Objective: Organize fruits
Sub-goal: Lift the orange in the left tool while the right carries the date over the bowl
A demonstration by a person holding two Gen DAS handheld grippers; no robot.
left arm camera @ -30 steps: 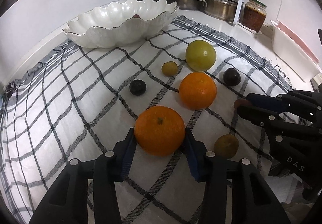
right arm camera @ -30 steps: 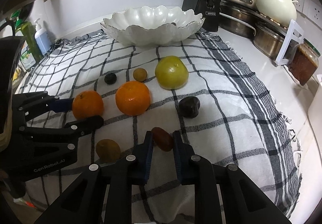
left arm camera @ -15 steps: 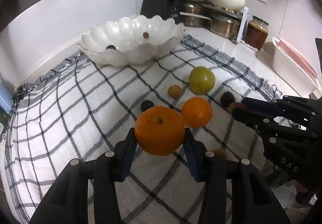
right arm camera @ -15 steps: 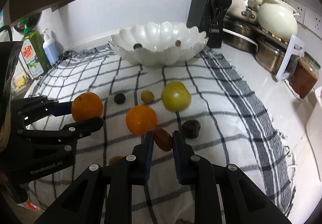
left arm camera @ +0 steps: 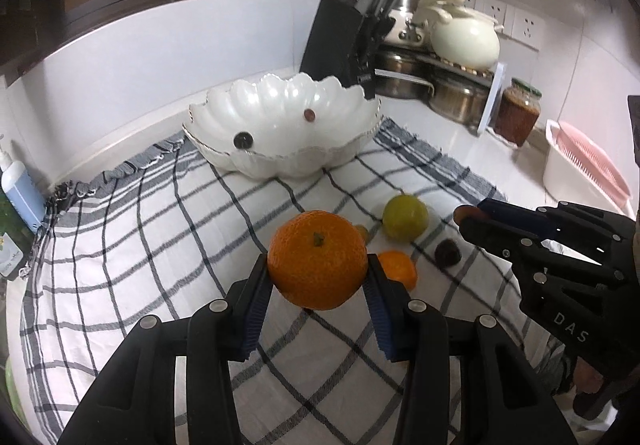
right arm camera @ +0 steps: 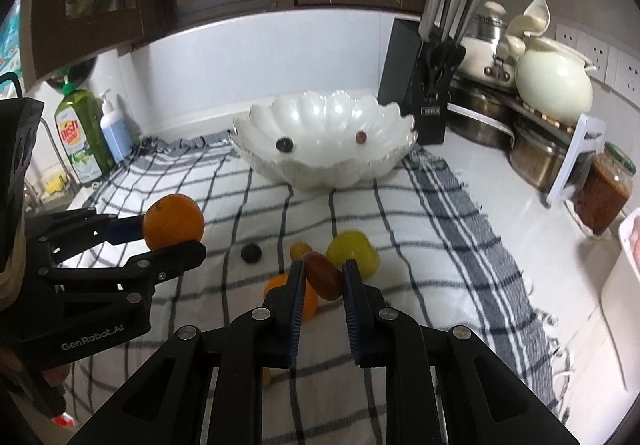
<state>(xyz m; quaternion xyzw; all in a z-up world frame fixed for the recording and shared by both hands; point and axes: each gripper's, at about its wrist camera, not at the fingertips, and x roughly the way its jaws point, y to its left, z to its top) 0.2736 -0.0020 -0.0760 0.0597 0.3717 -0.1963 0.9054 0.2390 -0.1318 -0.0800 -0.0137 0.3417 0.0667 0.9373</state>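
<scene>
Both grippers raised higher off cloth; left jaws clamp orange, right jaws clamp reddish fruit.

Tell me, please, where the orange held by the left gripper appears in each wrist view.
Left wrist: held orange, centre, between the left gripper's fingers.
Right wrist: same orange, far left, mid-height.
Shared landmark: white scalloped bowl, beyond it in both.
</scene>
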